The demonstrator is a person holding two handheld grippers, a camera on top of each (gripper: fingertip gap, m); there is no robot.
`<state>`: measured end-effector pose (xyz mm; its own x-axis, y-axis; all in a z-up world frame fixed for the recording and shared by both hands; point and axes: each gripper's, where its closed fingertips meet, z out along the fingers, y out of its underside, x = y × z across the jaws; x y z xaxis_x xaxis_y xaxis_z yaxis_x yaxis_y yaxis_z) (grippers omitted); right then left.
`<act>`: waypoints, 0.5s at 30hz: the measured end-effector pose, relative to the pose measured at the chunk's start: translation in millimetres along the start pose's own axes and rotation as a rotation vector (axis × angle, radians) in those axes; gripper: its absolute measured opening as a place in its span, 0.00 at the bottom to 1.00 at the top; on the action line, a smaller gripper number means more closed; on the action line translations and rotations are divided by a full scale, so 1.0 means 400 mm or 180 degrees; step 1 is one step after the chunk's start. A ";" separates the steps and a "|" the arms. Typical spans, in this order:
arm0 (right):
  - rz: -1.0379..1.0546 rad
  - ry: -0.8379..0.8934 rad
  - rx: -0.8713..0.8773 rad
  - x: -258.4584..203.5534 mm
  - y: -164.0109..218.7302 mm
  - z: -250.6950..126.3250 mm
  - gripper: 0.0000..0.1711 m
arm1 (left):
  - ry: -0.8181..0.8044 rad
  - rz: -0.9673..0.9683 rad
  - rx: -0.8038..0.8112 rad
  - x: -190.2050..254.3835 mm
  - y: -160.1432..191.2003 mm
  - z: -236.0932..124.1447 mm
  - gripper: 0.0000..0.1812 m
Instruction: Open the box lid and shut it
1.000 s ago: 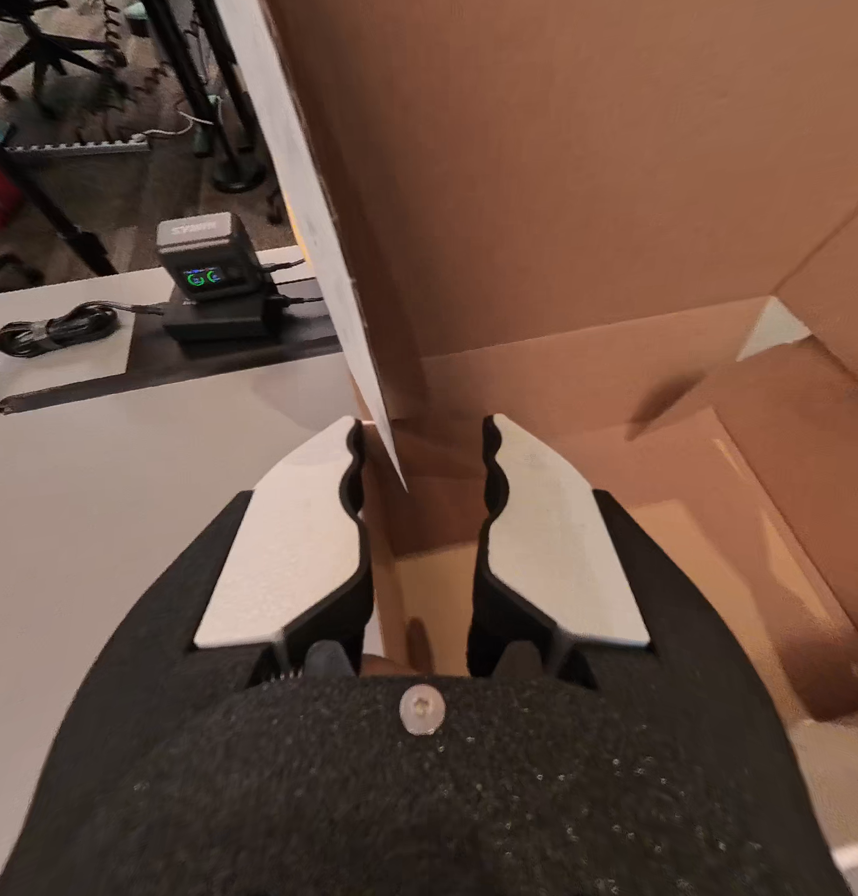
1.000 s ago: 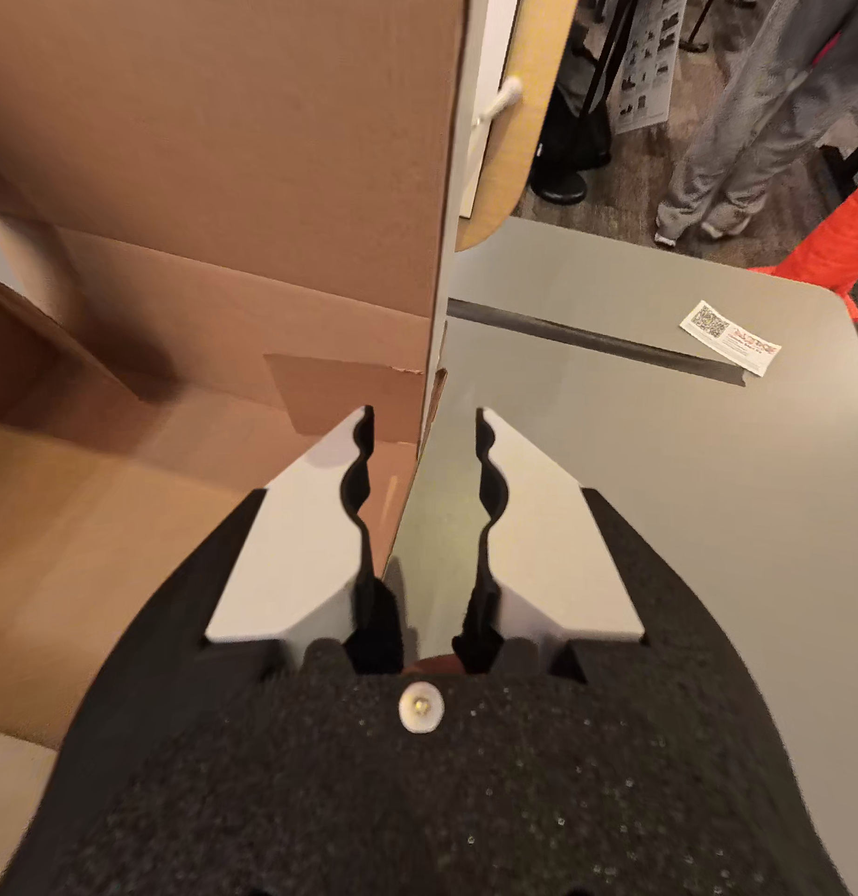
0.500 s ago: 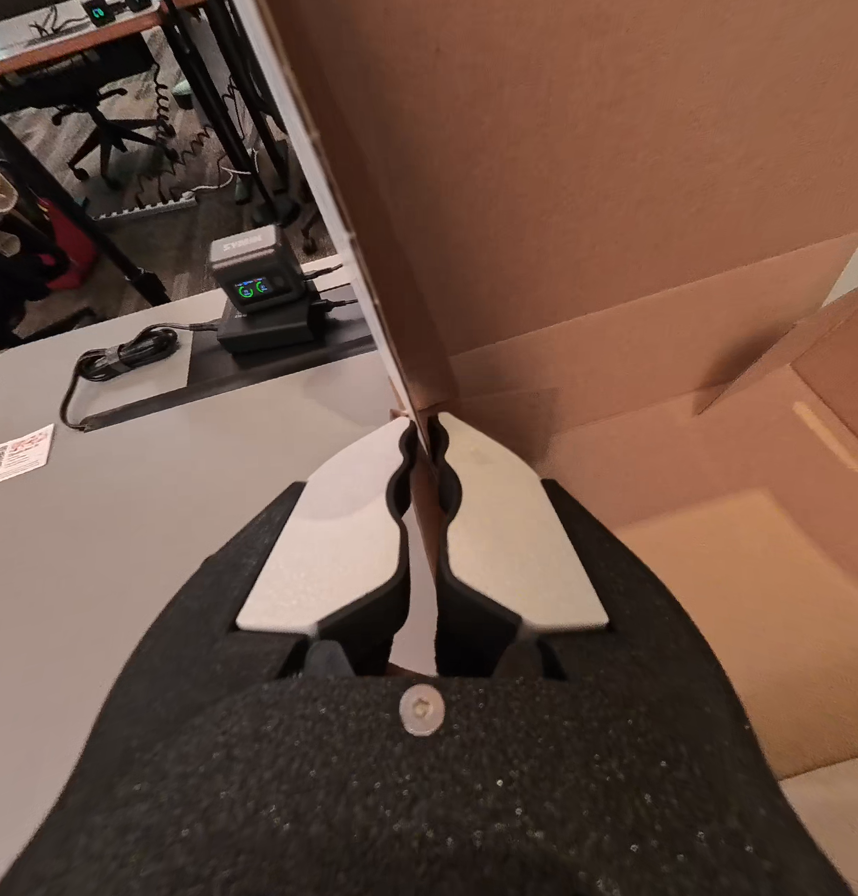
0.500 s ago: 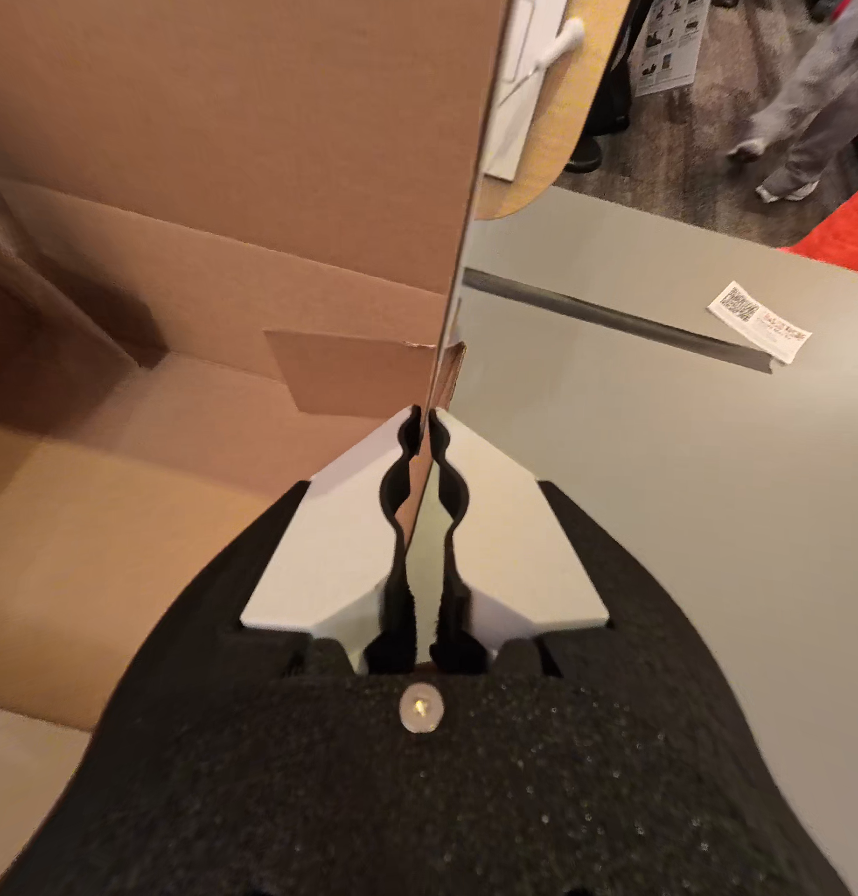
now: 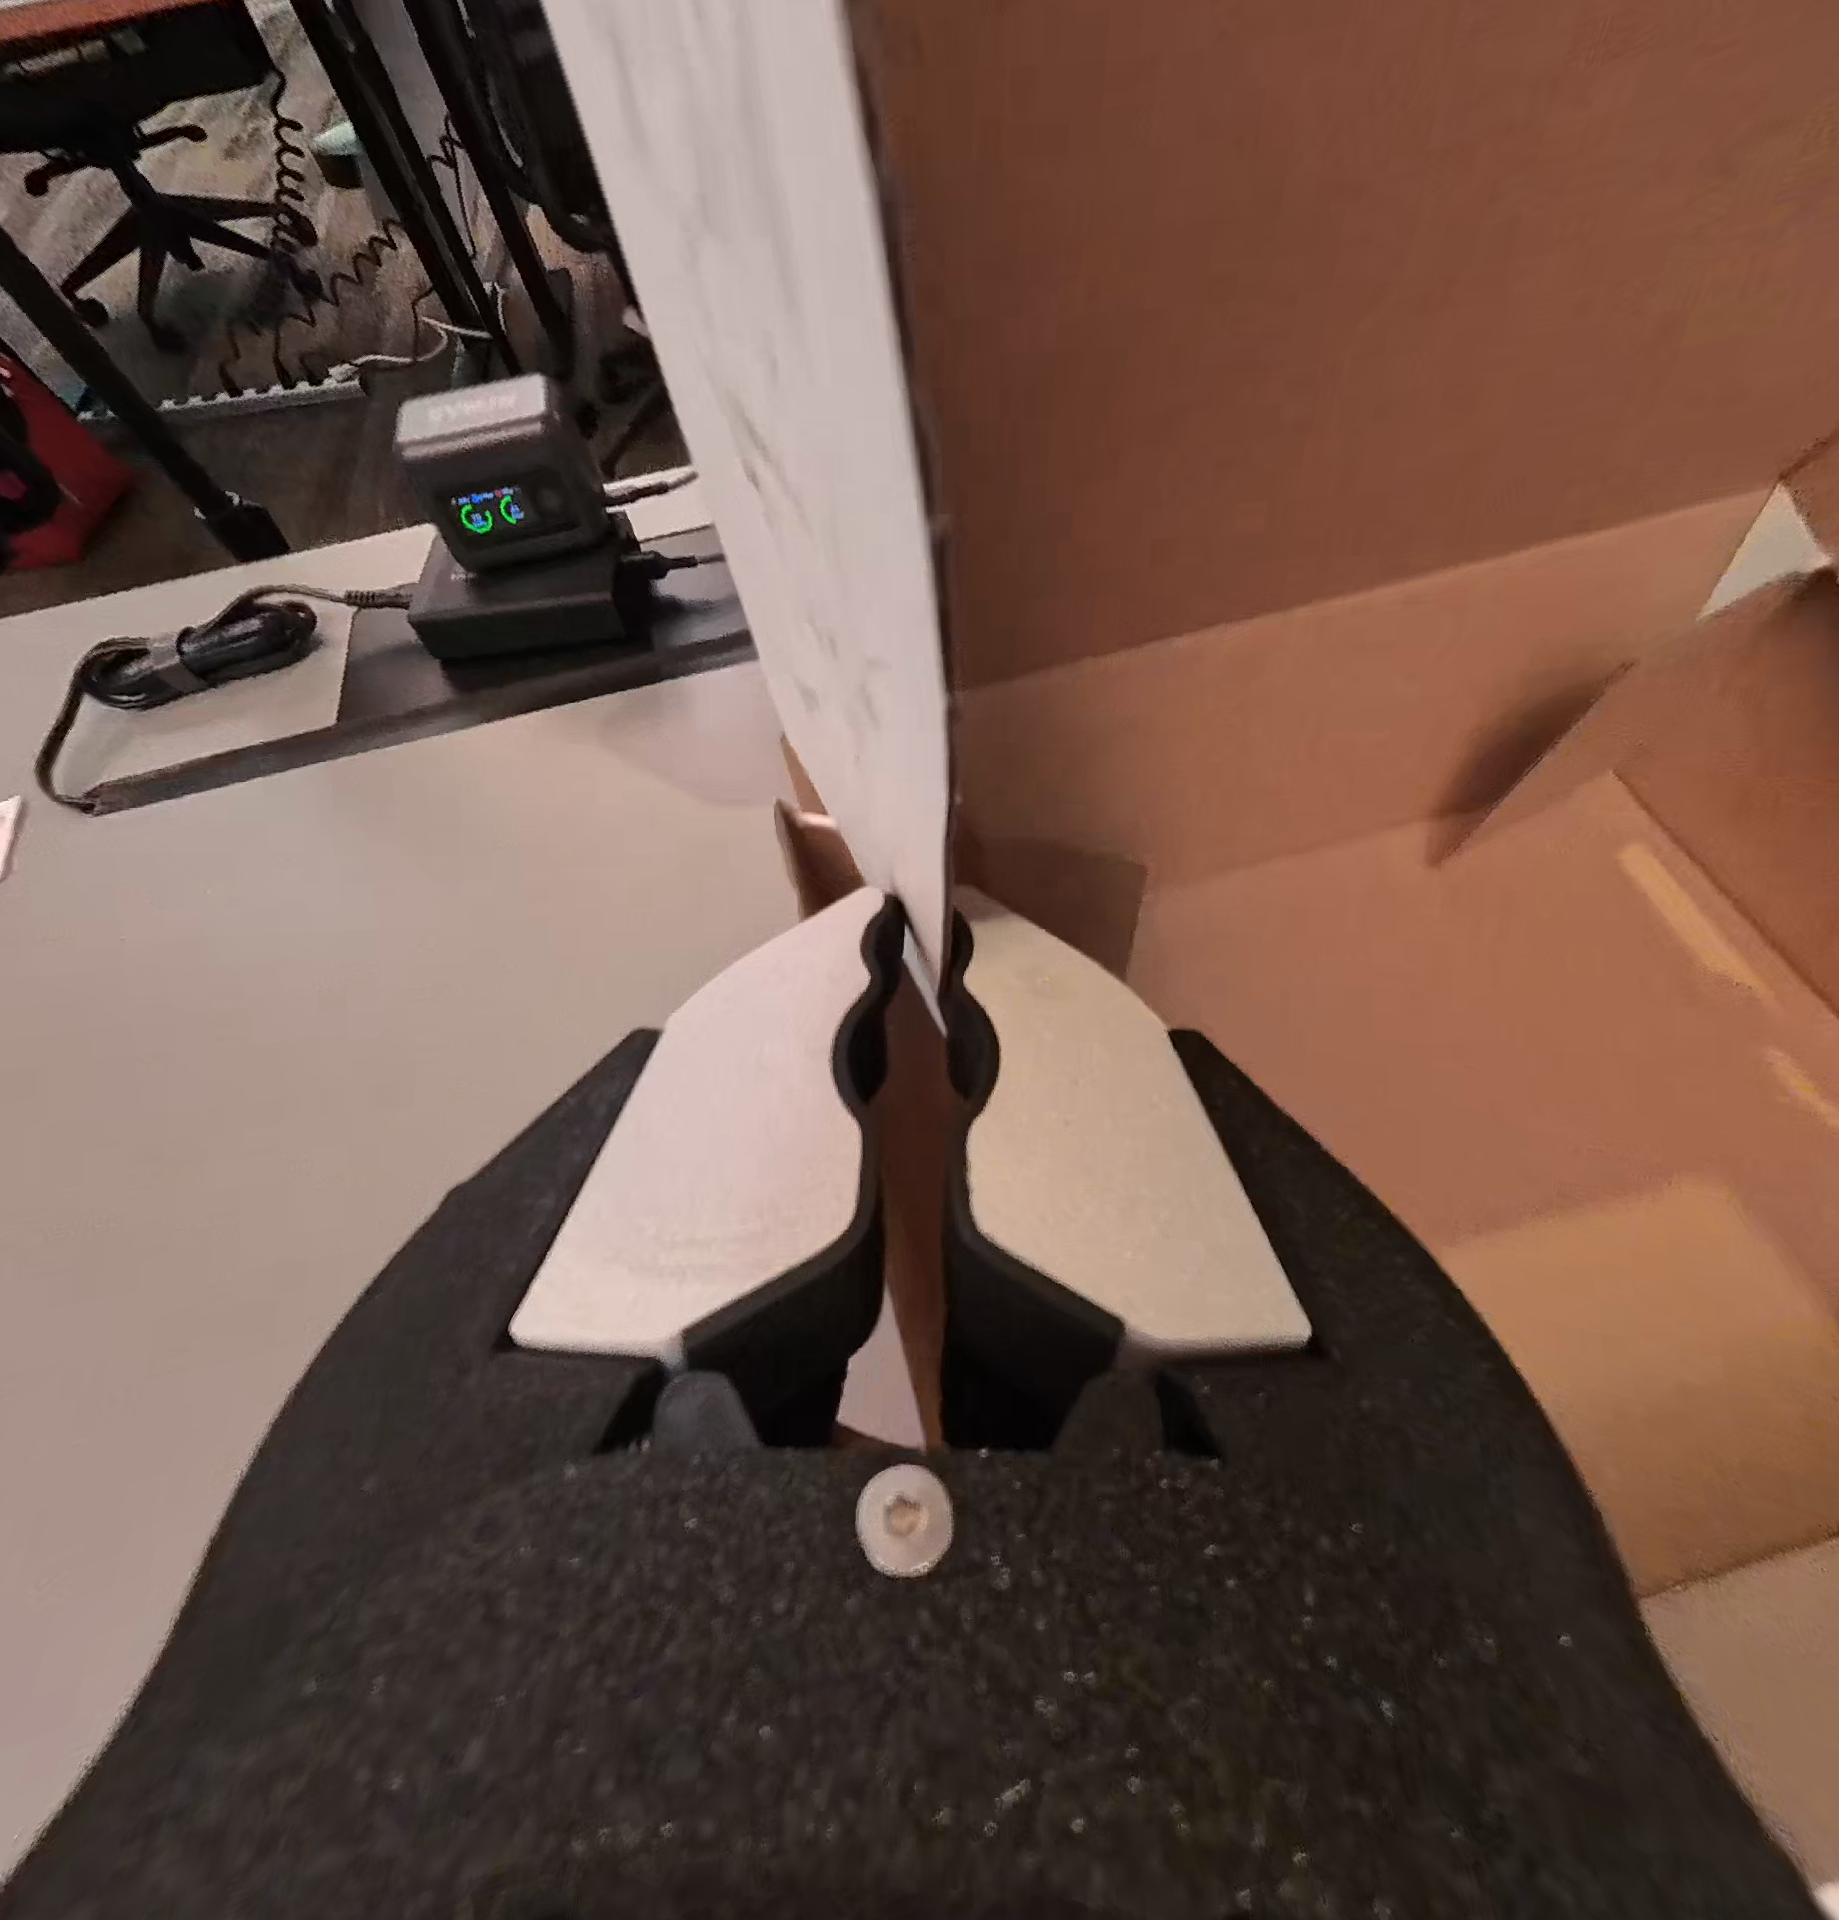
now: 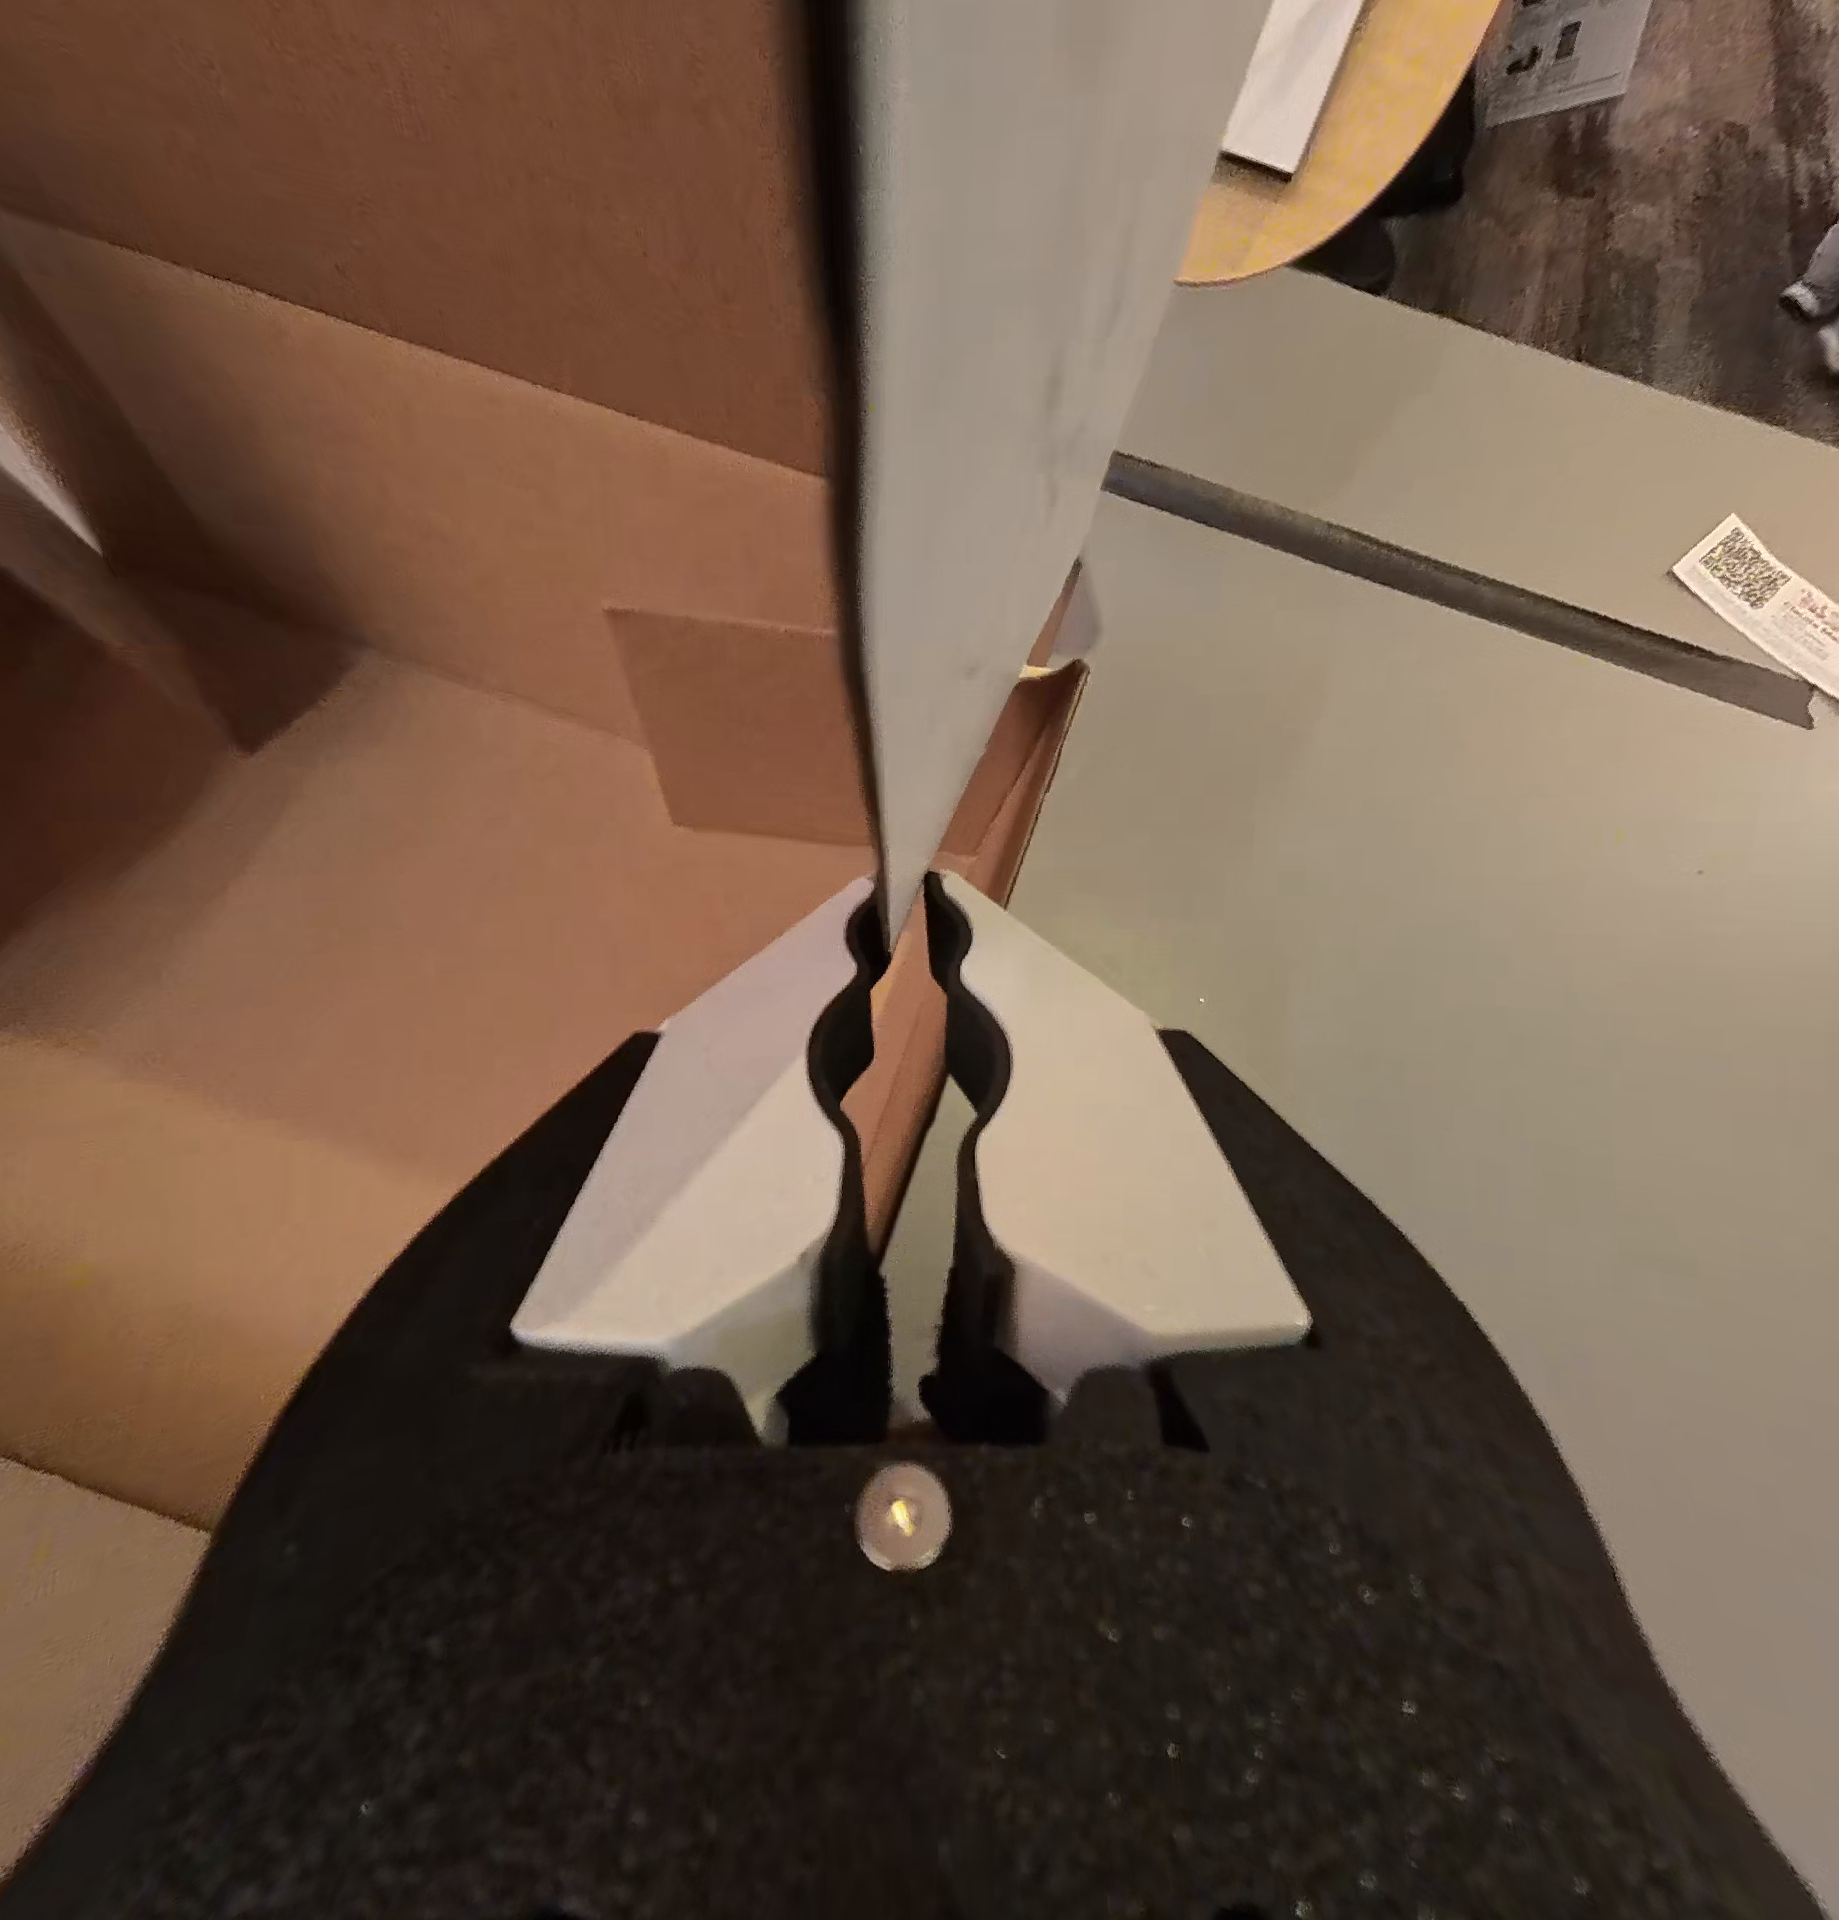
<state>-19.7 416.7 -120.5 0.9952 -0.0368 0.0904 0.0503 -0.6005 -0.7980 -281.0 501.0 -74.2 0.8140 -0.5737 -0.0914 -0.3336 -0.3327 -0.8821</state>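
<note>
Grey table [image 5: 271, 1039], open cardboard box [image 5: 1517, 1039], charger [image 5: 520, 613], paper slip [image 6: 1777, 623]

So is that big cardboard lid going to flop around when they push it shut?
Probably only a little. The lid is a thin sheet standing straight, so likely stiff and light. Both the left tongs and right tongs pinch its side edges, which should steady it.
</note>
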 end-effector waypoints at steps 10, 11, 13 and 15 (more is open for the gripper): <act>-0.0027 -0.0203 0.0148 -0.017 -0.001 -0.015 0.14 | -0.0146 0.0075 -0.0058 -0.032 0.034 -0.039 0.01; -0.0019 -0.0226 0.0190 -0.018 -0.004 -0.025 0.18 | -0.0157 0.0054 -0.0040 -0.031 0.034 -0.039 0.01; 0.0014 -0.0270 0.0333 -0.018 -0.019 -0.061 0.26 | -0.0205 0.0057 -0.0034 -0.030 0.037 -0.038 0.01; 0.0044 -0.0256 0.0625 -0.010 -0.060 -0.122 0.27 | -0.0239 0.0084 -0.0014 -0.023 0.037 -0.036 0.01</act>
<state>-28.8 392.1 -72.7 0.9990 0.0248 0.0372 0.0443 -0.4330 -0.9003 -300.5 490.5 -79.8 0.8381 -0.5246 -0.1493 -0.3574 -0.3214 -0.8769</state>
